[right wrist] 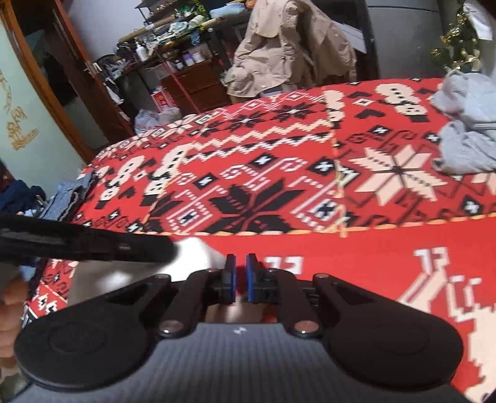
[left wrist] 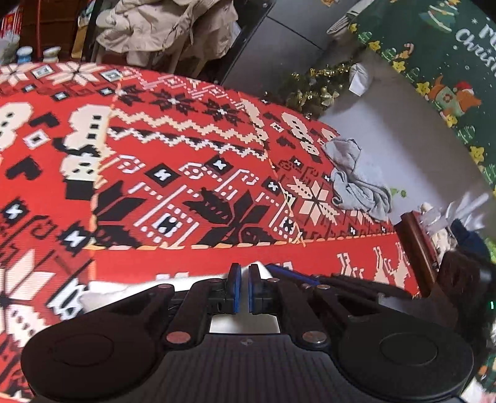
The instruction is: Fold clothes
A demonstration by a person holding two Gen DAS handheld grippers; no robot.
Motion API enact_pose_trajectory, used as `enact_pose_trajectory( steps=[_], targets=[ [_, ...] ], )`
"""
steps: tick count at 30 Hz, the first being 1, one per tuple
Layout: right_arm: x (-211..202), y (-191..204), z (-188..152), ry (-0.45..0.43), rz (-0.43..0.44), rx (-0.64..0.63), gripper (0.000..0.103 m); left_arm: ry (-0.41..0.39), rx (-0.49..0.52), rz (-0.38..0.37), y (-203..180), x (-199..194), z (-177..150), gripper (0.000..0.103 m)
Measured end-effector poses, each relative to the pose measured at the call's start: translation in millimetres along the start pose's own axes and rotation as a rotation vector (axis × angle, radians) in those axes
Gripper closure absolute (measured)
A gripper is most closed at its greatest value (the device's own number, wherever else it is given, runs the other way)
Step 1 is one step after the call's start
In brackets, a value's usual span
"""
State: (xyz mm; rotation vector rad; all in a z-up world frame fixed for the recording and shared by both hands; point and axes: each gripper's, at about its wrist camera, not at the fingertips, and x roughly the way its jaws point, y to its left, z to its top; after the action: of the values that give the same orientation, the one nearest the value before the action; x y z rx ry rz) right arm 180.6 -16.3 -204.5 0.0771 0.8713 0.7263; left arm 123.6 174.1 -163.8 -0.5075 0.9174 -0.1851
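A white garment (left wrist: 124,290) lies at the near edge of the red patterned bedspread (left wrist: 186,155). My left gripper (left wrist: 245,269) is shut, and a bit of the white fabric peeks out between its blue pads. Close on its right, the right gripper's fingers (left wrist: 291,273) rest on the same cloth. In the right wrist view my right gripper (right wrist: 240,266) is shut to a narrow slit over the white garment (right wrist: 195,251), which runs on under its fingers. The left gripper's black body (right wrist: 86,241) crosses in from the left. A crumpled grey garment (left wrist: 356,179) (right wrist: 465,130) lies further off on the bedspread (right wrist: 263,186).
A beige jacket (left wrist: 161,28) (right wrist: 288,46) hangs on a chair beyond the bed. Folded denim (right wrist: 71,195) sits at the bed's left edge, near a wooden door (right wrist: 62,77). A green Christmas cloth (left wrist: 434,62), tinsel (left wrist: 316,86) and a wooden bed frame (left wrist: 415,245) stand on the right.
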Motion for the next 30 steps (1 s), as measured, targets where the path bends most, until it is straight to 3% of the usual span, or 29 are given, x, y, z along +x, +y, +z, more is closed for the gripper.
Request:
enact_pose_trajectory(
  steps=[5, 11, 16, 26, 30],
  targets=[
    [0, 4, -3, 0.003, 0.012, 0.003, 0.097, 0.005, -0.08, -0.044, 5, 5, 1, 0.1],
    [-31, 11, -32, 0.02, 0.012, -0.056, 0.096, -0.027, -0.065, -0.072, -5, -19, -18, 0.099],
    [-40, 19, -39, -0.005, -0.008, -0.095, 0.095, -0.029, -0.007, -0.034, -14, -32, -42, 0.099],
    [-80, 51, -80, 0.033, -0.002, -0.239, 0.097, 0.014, -0.014, -0.056, -22, -57, -95, 0.099],
    [-95, 56, -98, 0.041, -0.002, -0.236, 0.097, 0.032, -0.01, -0.056, -24, -65, -109, 0.099]
  ],
)
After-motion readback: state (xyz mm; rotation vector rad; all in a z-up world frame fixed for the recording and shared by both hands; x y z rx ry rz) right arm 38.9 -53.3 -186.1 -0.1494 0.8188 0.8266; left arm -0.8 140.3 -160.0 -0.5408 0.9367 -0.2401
